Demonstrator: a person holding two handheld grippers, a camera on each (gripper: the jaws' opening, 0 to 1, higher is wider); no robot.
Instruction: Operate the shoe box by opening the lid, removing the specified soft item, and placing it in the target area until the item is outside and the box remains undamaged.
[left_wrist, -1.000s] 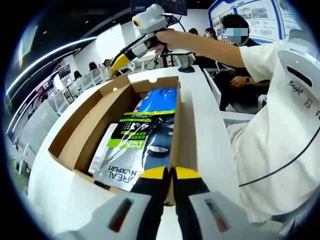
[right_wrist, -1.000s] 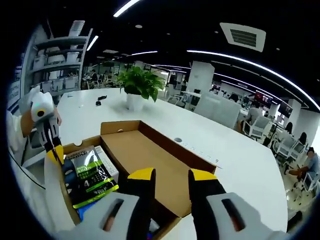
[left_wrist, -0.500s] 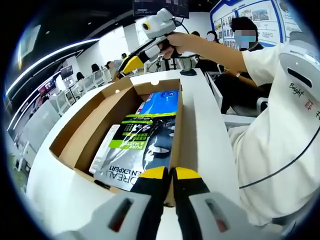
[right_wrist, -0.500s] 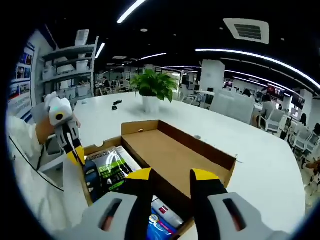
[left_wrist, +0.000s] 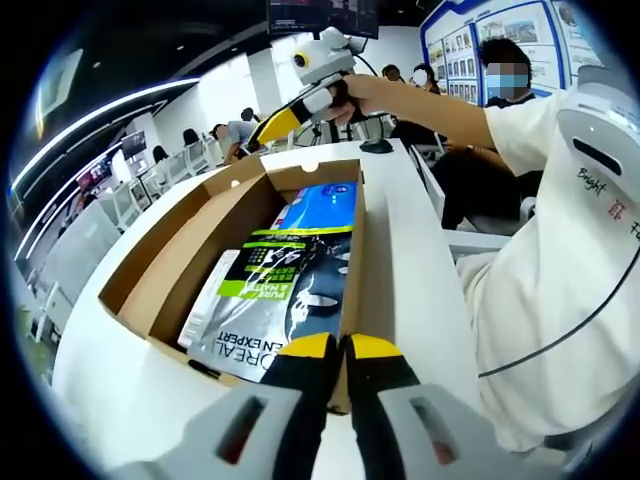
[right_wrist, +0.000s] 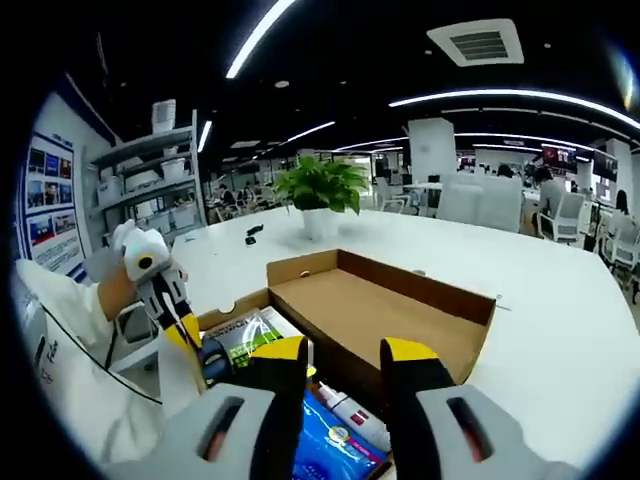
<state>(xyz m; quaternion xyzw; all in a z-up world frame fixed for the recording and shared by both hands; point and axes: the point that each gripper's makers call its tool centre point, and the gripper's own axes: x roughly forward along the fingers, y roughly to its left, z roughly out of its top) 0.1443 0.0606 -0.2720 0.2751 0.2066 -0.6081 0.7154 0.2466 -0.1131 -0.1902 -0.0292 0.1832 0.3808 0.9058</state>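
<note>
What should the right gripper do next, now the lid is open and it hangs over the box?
Probably lower the right gripper, fingers open, toward the soft packets lying exposed in the shoe box. The lid is already folded back and the left gripper is shut on the box's near wall, steadying it, so nothing seems to block the descent.

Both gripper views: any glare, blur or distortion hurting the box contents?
Left gripper view: sharp, evenly lit; print on the black-and-green pouch is readable, with a mild sheen; fisheye bends the shoe box walls. Right gripper view: bright ceiling strips, and the blue packet is soft.
</note>
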